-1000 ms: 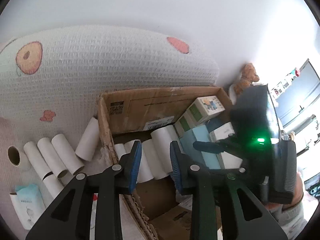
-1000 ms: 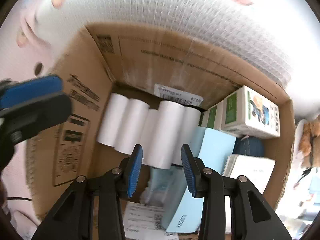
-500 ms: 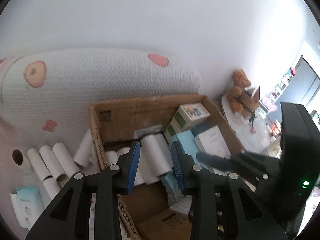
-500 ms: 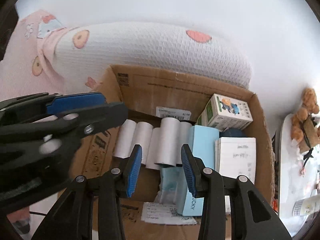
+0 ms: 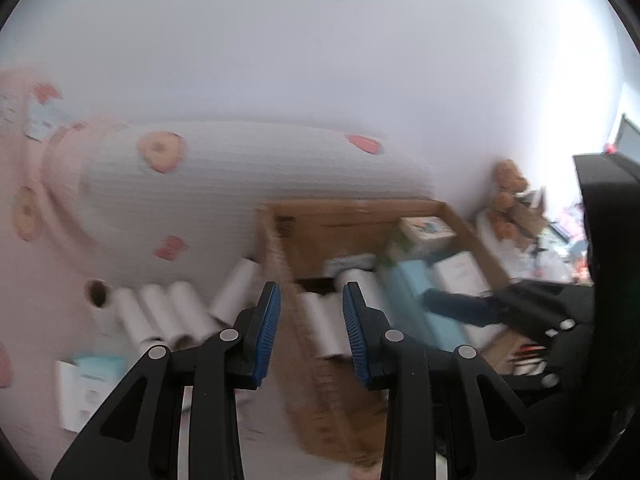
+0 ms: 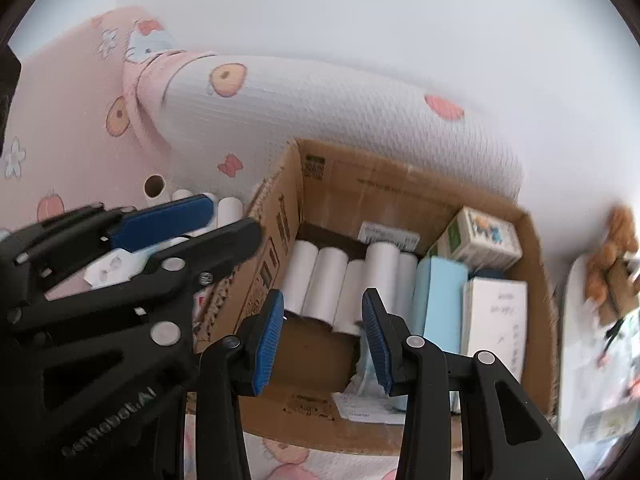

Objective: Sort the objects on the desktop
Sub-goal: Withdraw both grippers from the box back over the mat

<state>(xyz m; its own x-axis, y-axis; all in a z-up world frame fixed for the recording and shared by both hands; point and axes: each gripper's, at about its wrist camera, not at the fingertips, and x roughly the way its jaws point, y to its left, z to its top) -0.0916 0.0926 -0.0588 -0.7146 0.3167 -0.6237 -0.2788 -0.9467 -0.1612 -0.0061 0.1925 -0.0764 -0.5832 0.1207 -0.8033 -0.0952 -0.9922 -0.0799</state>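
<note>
An open cardboard box [image 6: 400, 188] holds several white paper rolls [image 6: 336, 276], a light blue box [image 6: 438, 296], a white box [image 6: 494, 316] and a small printed carton [image 6: 486, 238]. My right gripper [image 6: 323, 336] is open and empty, raised above the box's near side. My left gripper [image 5: 311, 332] is open and empty, above the box's left wall [image 5: 280, 256]; it shows at the left of the right wrist view [image 6: 200, 220]. Several white rolls [image 5: 160, 316] lie on the pink cloth left of the box.
A white quilted pillow [image 6: 340, 120] lies behind the box against the wall. A pale blue and white packet [image 5: 90, 384] lies at the front left on the pink cloth [image 6: 60, 128]. A brown teddy bear [image 6: 612, 256] sits to the right.
Both grippers have risen and pulled back from the box, so it looks smaller. My left gripper has swung left toward the loose rolls; its view is blurred by motion.
</note>
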